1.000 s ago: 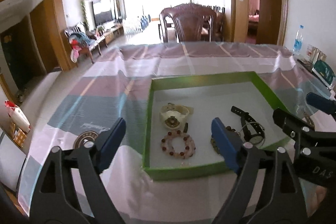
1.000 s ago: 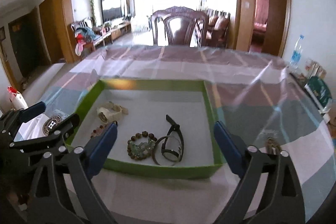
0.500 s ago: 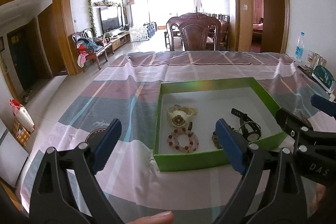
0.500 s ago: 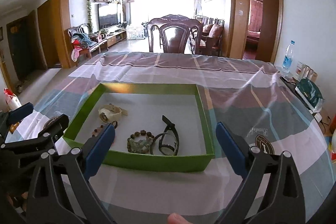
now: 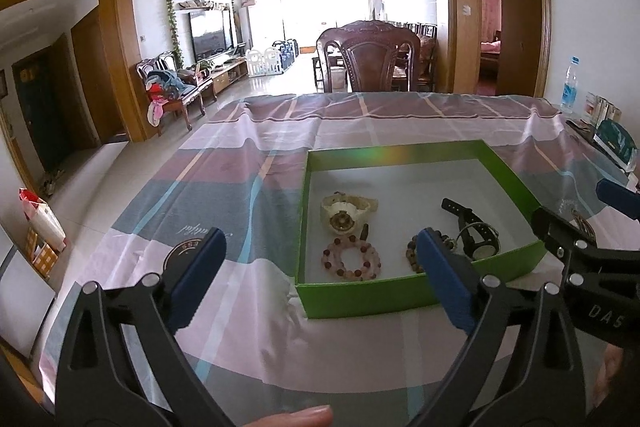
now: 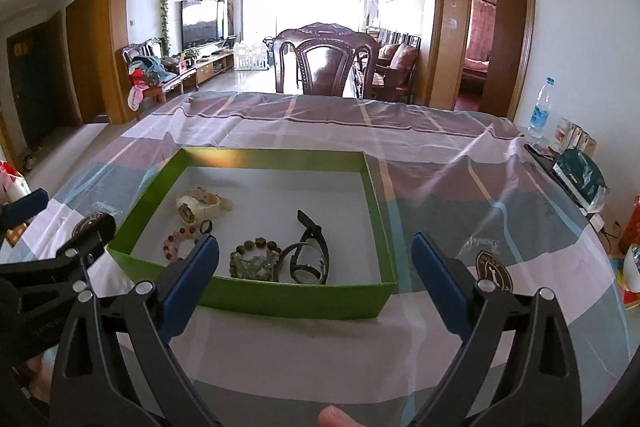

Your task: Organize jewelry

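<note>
A green tray (image 5: 360, 297) with a white floor sits on the striped tablecloth; it also shows in the right wrist view (image 6: 288, 301). Inside lie a cream watch (image 5: 346, 213), a pink bead bracelet (image 5: 351, 261), a dark bead bracelet (image 6: 254, 259) and a black watch (image 5: 476, 235). In the right wrist view the cream watch (image 6: 198, 205) and black watch (image 6: 310, 253) show too. My left gripper (image 5: 320, 279) is open and empty, in front of the tray's near left corner. My right gripper (image 6: 316, 275) is open and empty, in front of the tray's near wall.
A dark wooden chair (image 5: 370, 61) stands at the table's far side. A water bottle (image 6: 540, 109) and a green packet (image 6: 580, 175) sit at the right edge. The floor drops away left of the table (image 5: 224, 187).
Both grippers have pulled back toward me and risen, so the tray now lies farther ahead. Both stay open and empty.
</note>
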A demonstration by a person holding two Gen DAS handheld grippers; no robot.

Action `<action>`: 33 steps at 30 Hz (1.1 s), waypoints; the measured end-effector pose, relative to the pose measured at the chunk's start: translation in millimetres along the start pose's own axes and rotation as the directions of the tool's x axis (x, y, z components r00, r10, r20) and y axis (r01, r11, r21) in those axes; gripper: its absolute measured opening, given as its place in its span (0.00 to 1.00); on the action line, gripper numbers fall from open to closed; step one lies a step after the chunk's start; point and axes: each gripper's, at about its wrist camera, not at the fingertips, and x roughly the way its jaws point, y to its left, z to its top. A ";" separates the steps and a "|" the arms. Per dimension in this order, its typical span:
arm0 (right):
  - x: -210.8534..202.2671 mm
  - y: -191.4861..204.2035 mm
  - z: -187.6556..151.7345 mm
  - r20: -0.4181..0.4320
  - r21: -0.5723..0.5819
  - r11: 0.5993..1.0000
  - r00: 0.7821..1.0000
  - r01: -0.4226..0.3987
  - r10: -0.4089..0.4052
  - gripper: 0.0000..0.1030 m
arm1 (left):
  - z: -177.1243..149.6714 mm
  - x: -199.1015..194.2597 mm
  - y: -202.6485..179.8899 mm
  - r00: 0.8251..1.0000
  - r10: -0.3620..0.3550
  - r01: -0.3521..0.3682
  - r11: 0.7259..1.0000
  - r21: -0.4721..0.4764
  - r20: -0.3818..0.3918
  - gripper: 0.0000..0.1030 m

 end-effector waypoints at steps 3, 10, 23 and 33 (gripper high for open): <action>-0.2 -0.3 -0.4 0.000 0.001 1.000 1.000 0.000 0.000 0.92 | -0.7 -1.5 0.7 1.000 0.002 -0.002 1.000 0.003 0.001 0.92; 0.3 0.9 -3.7 0.001 -0.007 1.000 1.000 -0.004 0.004 0.92 | -2.0 -3.6 1.2 1.000 0.002 -0.002 1.000 0.011 0.003 0.93; -1.1 1.6 -3.6 0.005 -0.009 1.000 1.000 -0.004 0.004 0.92 | -1.9 -2.9 1.4 1.000 0.000 0.000 1.000 0.008 0.001 0.93; -1.3 1.3 -3.5 0.006 -0.009 1.000 1.000 -0.004 0.004 0.92 | -2.1 -2.8 1.5 1.000 -0.001 0.001 1.000 0.008 0.001 0.93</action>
